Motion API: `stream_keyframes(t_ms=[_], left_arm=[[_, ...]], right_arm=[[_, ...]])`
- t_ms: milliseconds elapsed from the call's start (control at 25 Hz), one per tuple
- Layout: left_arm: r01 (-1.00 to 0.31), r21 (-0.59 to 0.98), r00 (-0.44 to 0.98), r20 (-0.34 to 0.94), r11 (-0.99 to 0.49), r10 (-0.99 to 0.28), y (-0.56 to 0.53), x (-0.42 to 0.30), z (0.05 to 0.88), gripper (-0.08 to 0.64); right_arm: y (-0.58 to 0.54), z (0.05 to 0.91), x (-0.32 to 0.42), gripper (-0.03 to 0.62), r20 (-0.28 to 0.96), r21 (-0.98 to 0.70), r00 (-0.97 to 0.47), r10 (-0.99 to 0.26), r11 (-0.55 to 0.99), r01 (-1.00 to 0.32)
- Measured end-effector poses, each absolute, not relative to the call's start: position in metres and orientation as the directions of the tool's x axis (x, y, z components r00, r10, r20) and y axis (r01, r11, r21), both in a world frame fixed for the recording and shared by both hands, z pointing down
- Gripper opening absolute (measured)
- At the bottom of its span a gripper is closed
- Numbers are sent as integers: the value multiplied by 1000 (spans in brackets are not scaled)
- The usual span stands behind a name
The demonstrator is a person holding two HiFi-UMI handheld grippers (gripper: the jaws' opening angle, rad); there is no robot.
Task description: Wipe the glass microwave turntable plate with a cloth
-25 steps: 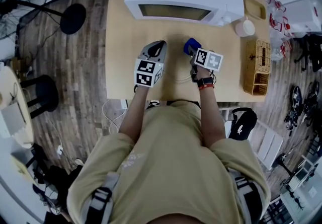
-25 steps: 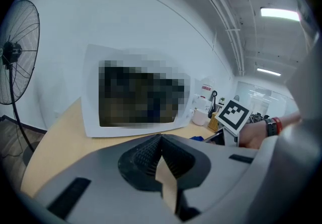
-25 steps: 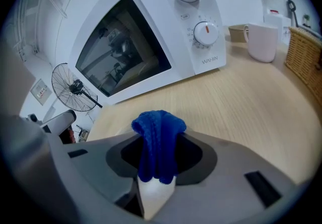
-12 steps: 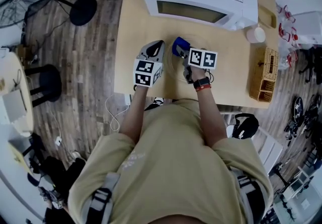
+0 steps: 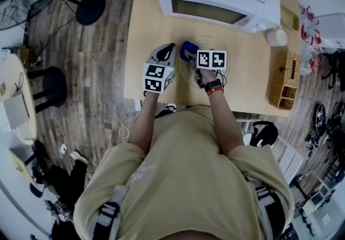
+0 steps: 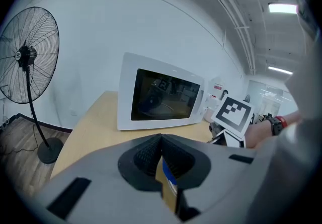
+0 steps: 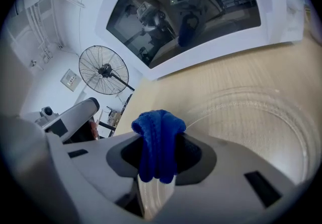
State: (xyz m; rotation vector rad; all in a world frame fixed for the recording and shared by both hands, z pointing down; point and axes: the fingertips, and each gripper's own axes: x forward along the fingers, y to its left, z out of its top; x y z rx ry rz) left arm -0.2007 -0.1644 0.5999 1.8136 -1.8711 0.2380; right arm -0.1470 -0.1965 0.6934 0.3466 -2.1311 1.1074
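on the table (image 5: 250,85) your right gripper (image 5: 191,54), pinching the cloth (image 7: 157,137), has swept left across the plate (image 7: 261,117): wiping is underway; left gripper's (image 6: 161,142) jaws sit together.

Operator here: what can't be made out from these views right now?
Whether cloth touches plate: right gripper body blocks it in its own view; cloth and cube cover it in head view.
Plate's near rim: right gripper view, behind that body.
Smears on glass: too faint in every view.

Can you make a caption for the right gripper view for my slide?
Right claw pinching a blue cloth, glass turntable plate just ahead, white microwave behind.
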Motion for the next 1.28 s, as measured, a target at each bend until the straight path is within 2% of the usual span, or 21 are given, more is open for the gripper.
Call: stream_keyframes(t_ms=[400, 1280], left_arm=[[-971, 226, 41, 485, 79, -874, -168, -196, 604, 18], [-976, 214, 80, 504, 35, -860, -177, -171, 609, 18]], right_arm=[[-199, 698, -146, 143, 712, -577, -698, 78, 632, -518], [-215, 698, -125, 143, 705, -584, -708, 35, 595, -552]])
